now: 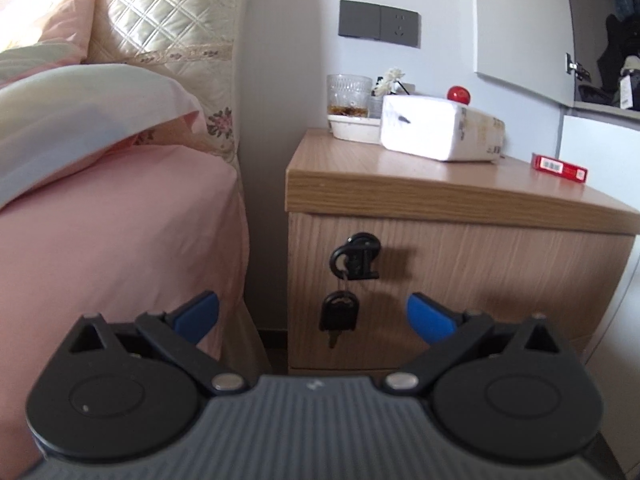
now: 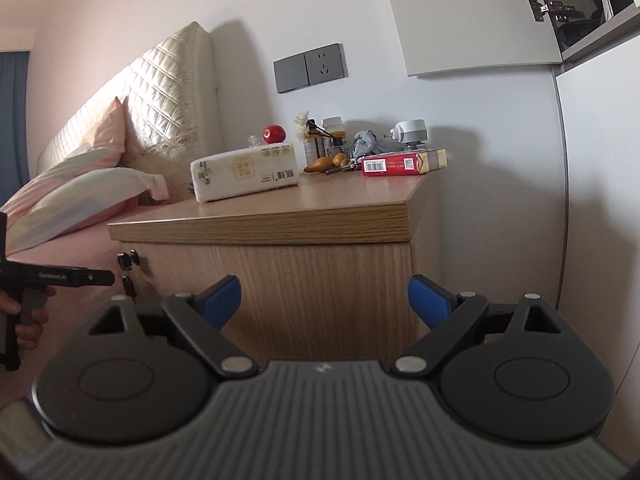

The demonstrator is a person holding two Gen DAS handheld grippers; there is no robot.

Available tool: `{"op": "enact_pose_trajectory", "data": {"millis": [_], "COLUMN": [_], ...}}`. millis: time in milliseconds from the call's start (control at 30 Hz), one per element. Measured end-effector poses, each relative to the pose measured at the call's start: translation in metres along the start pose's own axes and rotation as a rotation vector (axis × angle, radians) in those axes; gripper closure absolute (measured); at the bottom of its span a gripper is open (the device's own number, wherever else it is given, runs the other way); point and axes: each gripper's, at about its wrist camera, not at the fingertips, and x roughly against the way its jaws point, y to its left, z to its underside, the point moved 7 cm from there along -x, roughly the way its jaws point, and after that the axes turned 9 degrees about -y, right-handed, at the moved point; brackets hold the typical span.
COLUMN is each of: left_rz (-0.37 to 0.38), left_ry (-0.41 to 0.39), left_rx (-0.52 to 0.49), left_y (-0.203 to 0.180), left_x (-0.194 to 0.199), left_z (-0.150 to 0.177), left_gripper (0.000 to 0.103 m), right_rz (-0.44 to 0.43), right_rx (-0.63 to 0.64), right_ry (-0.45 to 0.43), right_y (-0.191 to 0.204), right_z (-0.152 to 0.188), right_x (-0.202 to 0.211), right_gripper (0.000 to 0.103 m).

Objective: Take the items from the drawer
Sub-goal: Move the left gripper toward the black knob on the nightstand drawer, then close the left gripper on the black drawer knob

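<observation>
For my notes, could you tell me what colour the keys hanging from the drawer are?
Black keys, clearest in the left wrist view.

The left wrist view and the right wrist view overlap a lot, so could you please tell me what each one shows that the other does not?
Only the left wrist view shows the glass cup on its white tray. Only the right wrist view shows the medicine bottles, the grey cloth and a hand holding the left tongs. Both show the tissue pack, red box, keys and nightstand.

matt wood-grain nightstand [image 1: 460, 264], ribbed glass cup [image 1: 349, 94], quilted satin headboard [image 1: 160, 12]
</observation>
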Motion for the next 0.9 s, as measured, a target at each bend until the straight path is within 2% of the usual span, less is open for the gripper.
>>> {"op": "enact_pose_trajectory", "data": {"millis": [133,333,400,533,700,900], "left_rz": [0.033,0.063,0.069,0.083,0.147,0.182], "left_ry": [0.015,0.041,0.036,0.037,0.031,0.022], "left_rx": [0.01,0.031,0.03,0.013,0.014,-0.007], "left_y": [0.005,0.012,0.012,0.008,0.003,0.002], "left_x": [-0.019,-0.038,-0.042,-0.05,-0.056,-0.056], "left_z": [0.01,0.017,0.017,0.016,0.013,0.013], "left_gripper": [0.0,0.0,0.0,0.0,0.0,0.002], "right_rz": [0.025,-0.044,-0.049,-0.056,-0.067,-0.089], "right_rx": [-0.066,-0.063,-0.084,-0.088,-0.101,-0.128], "right_ry": [-0.005,0.027,0.047,0.048,0.043,0.032], "right_y": [-0.025,-0.032,-0.034,-0.038,-0.045,-0.048], "right_z": [0.009,0.026,0.03,0.031,0.034,0.034], "right_x": [-0.012,-0.03,-0.036,-0.043,-0.049,-0.051], "right_gripper": [0.011,0.011,0.016,0.017,0.024,0.029]}}
